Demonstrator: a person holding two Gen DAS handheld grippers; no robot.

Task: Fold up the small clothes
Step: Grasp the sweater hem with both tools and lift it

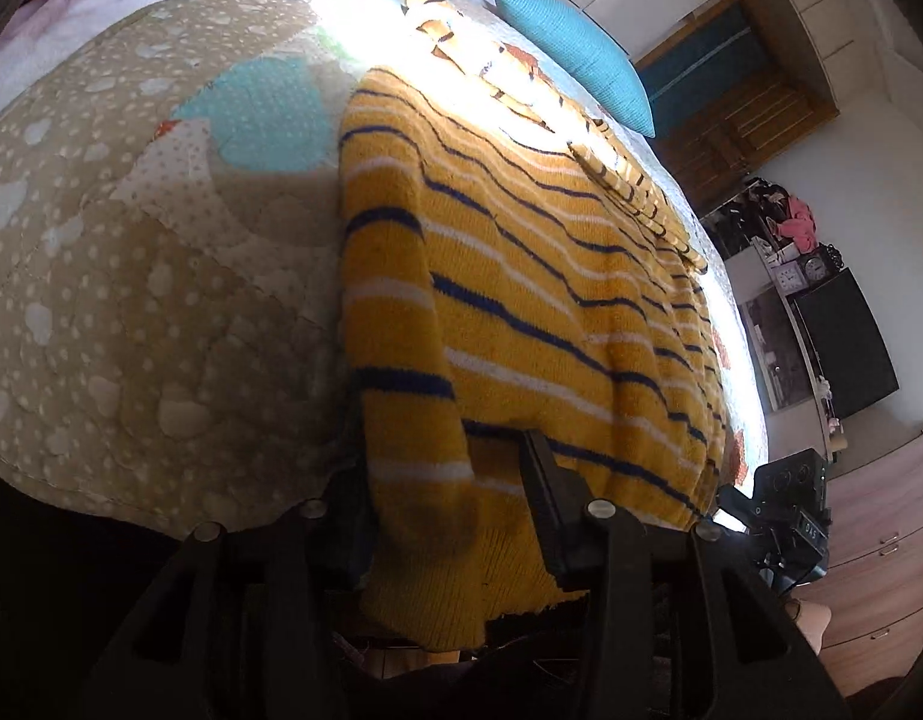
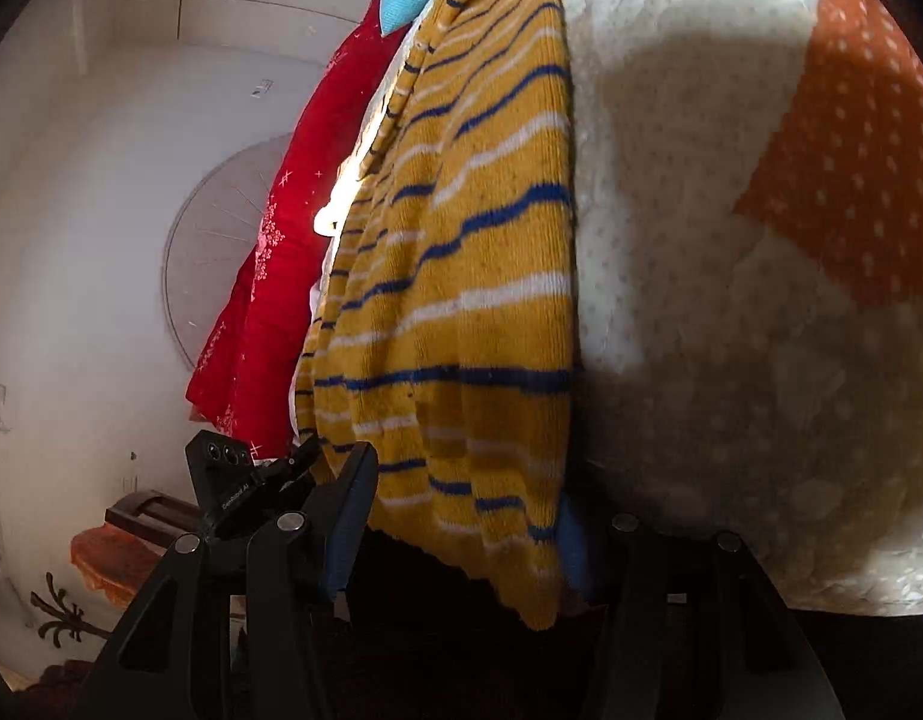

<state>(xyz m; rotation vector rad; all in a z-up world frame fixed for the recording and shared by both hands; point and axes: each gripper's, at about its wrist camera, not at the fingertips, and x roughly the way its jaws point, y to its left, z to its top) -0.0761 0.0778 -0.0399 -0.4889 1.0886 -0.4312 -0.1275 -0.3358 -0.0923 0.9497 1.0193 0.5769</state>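
A yellow striped sweater (image 1: 521, 300) lies on a dotted quilt (image 1: 131, 270) on the bed, its hem hanging over the near edge. The left gripper (image 1: 443, 498) and right gripper (image 2: 461, 516) each stand partly open with hem cloth between the fingers; a firm clamp cannot be confirmed. A blue pillow (image 1: 575, 54) sits at 1 o'clock, a red blanket (image 2: 281, 252) at 10.

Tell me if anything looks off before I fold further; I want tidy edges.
The yellow striped sweater lies on the quilt with its near end hanging over the bed edge, and its hem looks frayed. The left gripper and right gripper both straddle that overhanging end.
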